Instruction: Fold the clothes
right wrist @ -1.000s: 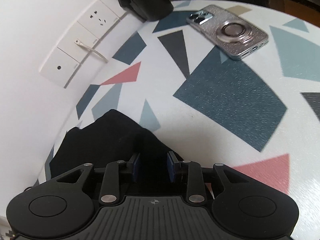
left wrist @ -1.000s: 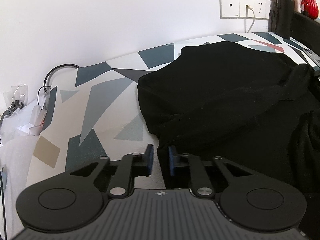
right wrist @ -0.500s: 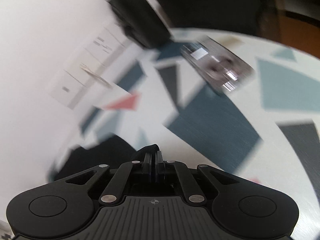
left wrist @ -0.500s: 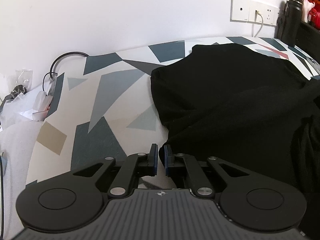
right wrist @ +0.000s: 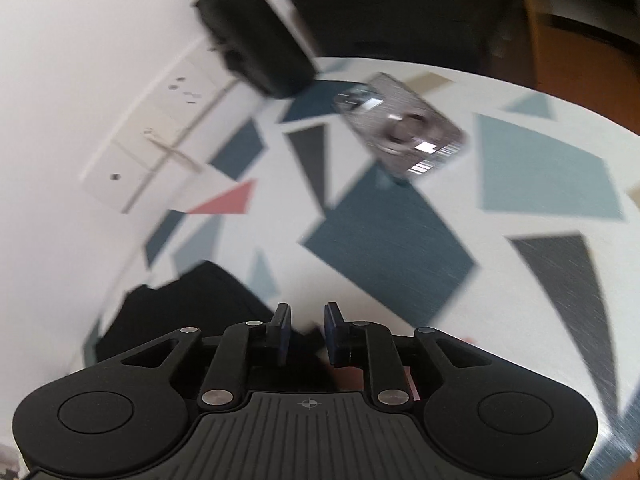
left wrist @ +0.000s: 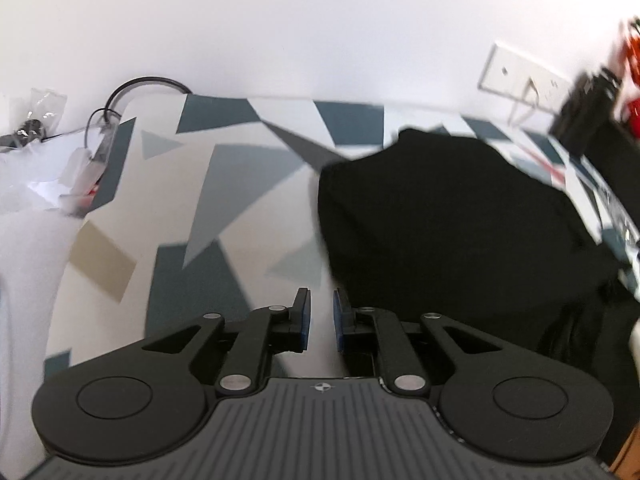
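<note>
half a second ago both my tongs were pinched on the black garment (left wrist: 448, 224); now the left gripper (left wrist: 321, 314) and right gripper (right wrist: 306, 330) stand slightly apart, holding nothing. the garment lies bunched on the patterned table (left wrist: 224, 184), so i judge that fold just released.

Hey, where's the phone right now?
In the right wrist view, the phone lies flat on the patterned table, ahead and right of the right gripper, just right of the black bottle near the wall.

No readable text anywhere; the phone (right wrist: 400, 128) at 1 o'clock shows only blurred marks, nothing legible.
</note>
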The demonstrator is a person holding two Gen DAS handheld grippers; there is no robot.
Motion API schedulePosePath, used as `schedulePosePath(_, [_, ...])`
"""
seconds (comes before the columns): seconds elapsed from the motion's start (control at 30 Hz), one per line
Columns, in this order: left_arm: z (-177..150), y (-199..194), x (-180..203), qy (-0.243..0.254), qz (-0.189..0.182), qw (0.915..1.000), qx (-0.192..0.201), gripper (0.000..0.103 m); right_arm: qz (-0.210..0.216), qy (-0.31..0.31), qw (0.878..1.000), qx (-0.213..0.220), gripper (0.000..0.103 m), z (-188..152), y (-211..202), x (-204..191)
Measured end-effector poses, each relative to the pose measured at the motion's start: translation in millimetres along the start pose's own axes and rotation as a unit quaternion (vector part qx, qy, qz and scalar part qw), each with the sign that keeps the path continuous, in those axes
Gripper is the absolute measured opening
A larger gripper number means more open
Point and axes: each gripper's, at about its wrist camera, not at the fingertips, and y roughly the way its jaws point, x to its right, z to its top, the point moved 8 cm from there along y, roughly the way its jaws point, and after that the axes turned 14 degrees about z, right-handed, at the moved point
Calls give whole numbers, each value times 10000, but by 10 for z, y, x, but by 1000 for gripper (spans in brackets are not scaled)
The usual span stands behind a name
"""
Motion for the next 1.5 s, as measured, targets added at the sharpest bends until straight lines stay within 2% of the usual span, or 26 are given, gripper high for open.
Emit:
schedulePosePath(0.07, [135, 134, 145, 100, -43, 9999, -53, 16, 62, -129, 9998, 114, 21, 89, 94, -114])
schedulePosePath(0.13, [248, 268, 307, 294, -76, 9995, -110, 25, 93, -126, 9992, 359, 22, 229, 161, -209])
schedulePosePath(0.2, [309, 382, 465, 611, -82, 9980, -171, 40, 354, 289, 9965, 704, 29, 410, 165, -252])
schedulePosePath(0.27, [336, 463, 554, 789, -92, 9965, -274, 41, 692, 743, 9910, 869, 31, 549, 167, -265])
schedulePosePath(0.3, [345, 496, 571, 776, -114, 9963, -350, 41, 722, 746, 9914, 800, 30, 582, 195, -278])
schedulePosePath(0.4, [370, 600, 604, 675, -137, 9959, -593, 41, 382, -42, 9992, 73, 30, 491, 374, -323])
schedulePosePath(0.47, [379, 679, 598, 503, -79, 9956, -781, 41, 120, -540, 9970, -537, 30, 342, 525, -289])
schedulePosePath(0.53, [379, 748, 582, 394, 16, 9949, -926, 41, 23, -705, 9937, -868, 31, 225, 630, -232])
schedulePosePath(0.57, [385, 753, 573, 351, 39, 9950, -938, 40, 38, -736, 9925, -974, 31, 184, 671, -225])
schedulePosePath(0.63, [396, 747, 552, 288, 65, 9950, -955, 25, 108, -817, 9897, -1167, 31, 112, 743, -239])
schedulePosePath(0.67, [400, 740, 539, 269, 70, 9949, -969, 5, 136, -925, 9875, -1272, 31, 76, 775, -257])
schedulePosePath(0.73, [405, 707, 510, 236, 65, 9950, -969, 4, 110, -1236, 9807, -1510, 32, -20, 820, -307])
schedulePosePath(0.83, [429, 625, 475, 169, 19, 9958, -904, 2, 42, -1372, 9742, -1790, 33, -156, 857, -306])
schedulePosePath(0.87, [439, 593, 456, 108, -16, 9961, -877, 1, 20, -1437, 9723, -1841, 30, -200, 860, -306])
schedulePosePath(0.9, [449, 561, 436, 47, -51, 9964, -850, 1, -26, -1533, 9702, -1875, 20, -237, 861, -303])
schedulePosePath(0.93, [467, 539, 401, -53, -80, 9965, -835, 1, -58, -1617, 9684, -1898, 15, -262, 863, -298])
schedulePosePath(1.03, [517, 519, 277, -332, -33, 9965, -763, 1, 23, -1556, 9735, -1673, 10, -202, 815, -307])
schedulePosePath(1.17, [574, 529, 101, -673, 138, 9956, -640, 1, 405, -1335, 9857, -943, 8, 50, 673, -455])
schedulePosePath(1.3, [630, 537, -79, -1012, 308, 9930, -516, 1, 447, -1437, 9880, -337, 8, 219, 625, -581])
schedulePosePath(1.33, [617, 564, -95, -1048, 352, 9924, -536, 1, 398, -1410, 9887, -321, 9, 237, 639, -578])
schedulePosePath(1.4, [592, 613, -121, -1171, 402, 9907, -557, 2, 210, -1335, 9898, -451, 26, 229, 719, -529])
schedulePosePath(1.5, [568, 682, -139, -1277, 485, 9889, -582, 3, 65, -1208, 9920, -357, 32, 255, 764, -422])
